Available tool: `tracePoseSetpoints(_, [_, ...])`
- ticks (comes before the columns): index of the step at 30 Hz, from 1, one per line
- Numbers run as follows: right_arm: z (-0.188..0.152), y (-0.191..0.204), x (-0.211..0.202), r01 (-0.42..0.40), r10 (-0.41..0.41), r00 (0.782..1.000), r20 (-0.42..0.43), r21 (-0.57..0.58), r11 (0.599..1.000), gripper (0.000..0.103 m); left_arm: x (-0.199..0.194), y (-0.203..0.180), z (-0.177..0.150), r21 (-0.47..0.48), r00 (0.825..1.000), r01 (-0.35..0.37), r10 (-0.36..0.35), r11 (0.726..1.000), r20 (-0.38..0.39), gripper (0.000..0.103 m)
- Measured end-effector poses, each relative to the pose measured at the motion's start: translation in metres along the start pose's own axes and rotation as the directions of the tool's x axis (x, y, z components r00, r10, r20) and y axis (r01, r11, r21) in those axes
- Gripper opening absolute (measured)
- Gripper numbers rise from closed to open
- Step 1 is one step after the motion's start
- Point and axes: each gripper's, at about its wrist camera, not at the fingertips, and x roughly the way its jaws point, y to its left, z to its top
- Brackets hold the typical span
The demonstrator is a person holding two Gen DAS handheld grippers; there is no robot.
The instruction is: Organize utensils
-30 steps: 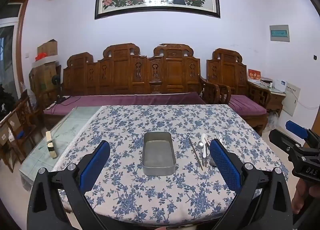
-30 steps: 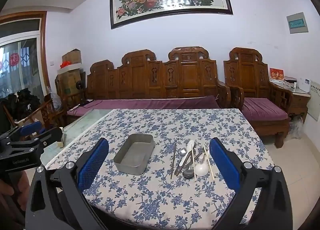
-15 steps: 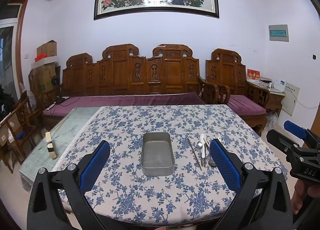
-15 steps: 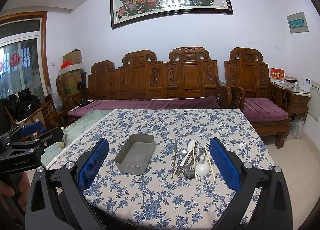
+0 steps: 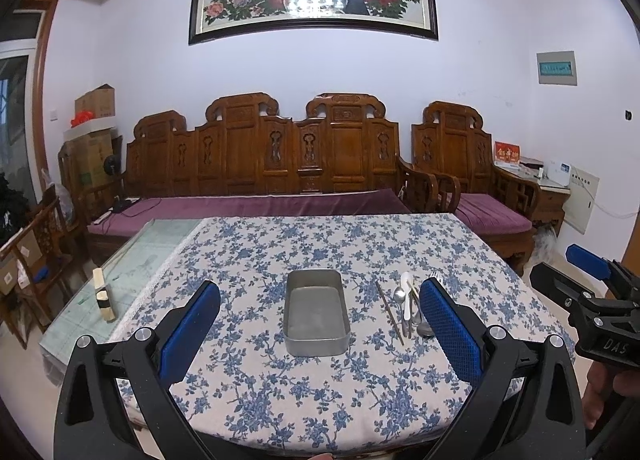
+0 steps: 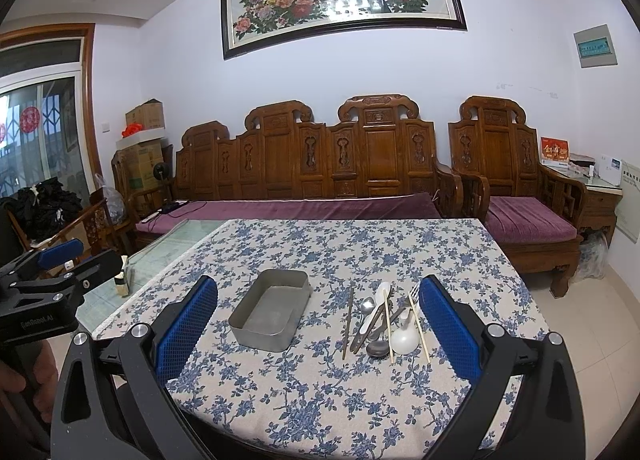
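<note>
Both tools are spread wide with nothing between their blue pads: the left hand-held gripper (image 5: 318,334) fills the bottom of the left wrist view and the right hand-held gripper (image 6: 316,330) the bottom of the right wrist view, each hanging above the near edge of the tabletop (image 6: 320,400) and well apart from everything on it. At the centre of both frames lies the empty metal tray (image 6: 271,314), and just to its right in the frame sits the loose pile of utensils (image 6: 384,322): a dark chopstick (image 6: 348,322) lying alone nearest the tray, then metal spoons (image 6: 366,310), a white ceramic spoon (image 6: 402,336), pale chopsticks (image 6: 418,334) and a fork (image 6: 412,294) crossing one another. No utensil is in the tray yet, so the work looks to be at its very start, with an approach to the pile as the step in hand. To do it well, I would take the lone dark chopstick first, since nothing overlaps it. Coming down with the fingers straddling its width near the middle should keep it from tipping. Thin pieces lying flat on cloth are likely to slip, so close slowly and lift straight before carrying it left into the tray.
</note>
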Motion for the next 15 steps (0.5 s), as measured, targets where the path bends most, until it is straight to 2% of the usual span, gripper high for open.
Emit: tracePoseSetpoints(15, [0.0029, 0.0007, -0.0015, 0.000, 0.000, 1.000, 0.004, 0.001, 1.000, 0.101, 0.0007, 0.0032, -0.0003, 0.000, 1.000, 0.004, -0.004, 1.000, 0.003, 0.097])
